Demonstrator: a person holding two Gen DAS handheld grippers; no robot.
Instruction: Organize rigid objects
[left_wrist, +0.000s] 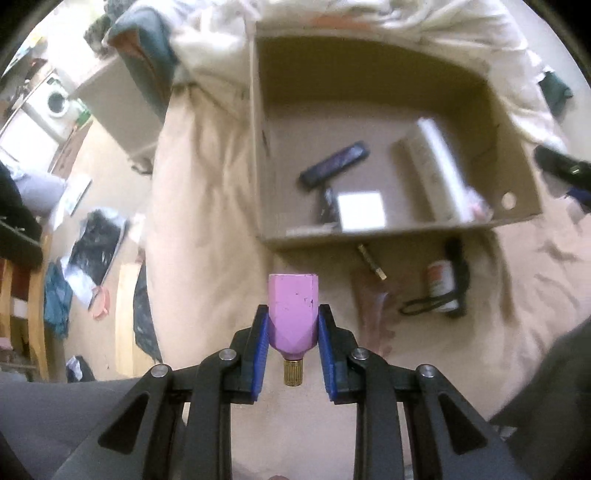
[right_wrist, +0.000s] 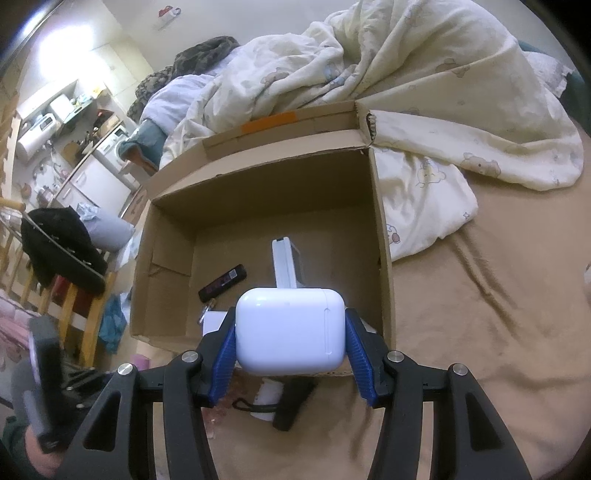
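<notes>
Left gripper (left_wrist: 293, 321), jaws drawn narrow, its blue pads (left_wrist: 260, 354) pressing both flanks of a small pink bottle (left_wrist: 293, 310) whose ribbed gold cap (left_wrist: 293, 373) points back toward the camera; no earlier view is available, so only the closed grip is recorded. The gripper points steeply downward over a tan bedsheet (left_wrist: 207, 221), the bottle hanging clear of the sheet and just short of the near wall of an open cardboard box (left_wrist: 406, 232). Right gripper (right_wrist: 290, 338), jaws set about half apart and clamped by their blue pads (right_wrist: 356, 354) on a white earbud case (right_wrist: 290, 328), held angled down above the box's near rim (right_wrist: 258, 349). Inside the box lie a dark flat bar (left_wrist: 334, 164), a white square item (left_wrist: 361, 208) and a long white box (left_wrist: 436, 170) leaning toward the right wall. On the sheet in front of the box rest a thin gold-tipped stick (left_wrist: 371, 264) and a white cylinder beside a black object with a cord (left_wrist: 441, 288). A crumpled cream duvet (right_wrist: 406, 92) lies behind and to the right of the box. The left gripper's body appears at the lower left edge of the right wrist view, blurred.
</notes>
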